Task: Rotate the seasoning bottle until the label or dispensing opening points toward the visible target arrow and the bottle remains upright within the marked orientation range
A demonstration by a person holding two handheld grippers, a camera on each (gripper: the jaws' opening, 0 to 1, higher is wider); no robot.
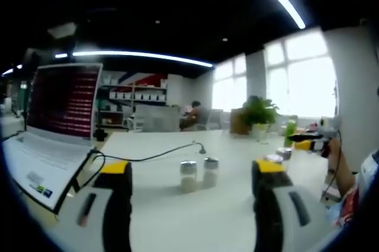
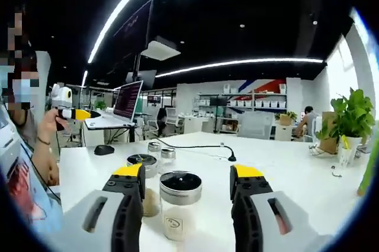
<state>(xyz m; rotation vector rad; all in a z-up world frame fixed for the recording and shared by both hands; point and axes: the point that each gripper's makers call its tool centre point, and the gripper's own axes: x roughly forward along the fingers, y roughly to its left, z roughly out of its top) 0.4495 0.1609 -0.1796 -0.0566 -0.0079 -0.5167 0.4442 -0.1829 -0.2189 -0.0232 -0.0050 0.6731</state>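
Right claw (image 2: 186, 187) gaping over four seasoning bottles (image 2: 179, 212) on table (image 2: 284, 169).

Left gripper (image 1: 192, 184): white body, black jaws, yellow tips; right gripper (image 2: 186, 190) identical.

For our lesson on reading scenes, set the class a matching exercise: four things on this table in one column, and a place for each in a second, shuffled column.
Things:
1. laptop
2. potted plant
3. nearest seasoning bottle
4. computer mouse

Places:
A. between the right claw's yellow-tipped jaws
B. left edge of the left gripper view, screen lit
C. right gripper view, near the table's left edge
D. right gripper view, far right

Pairs: 1-B, 2-D, 3-A, 4-C
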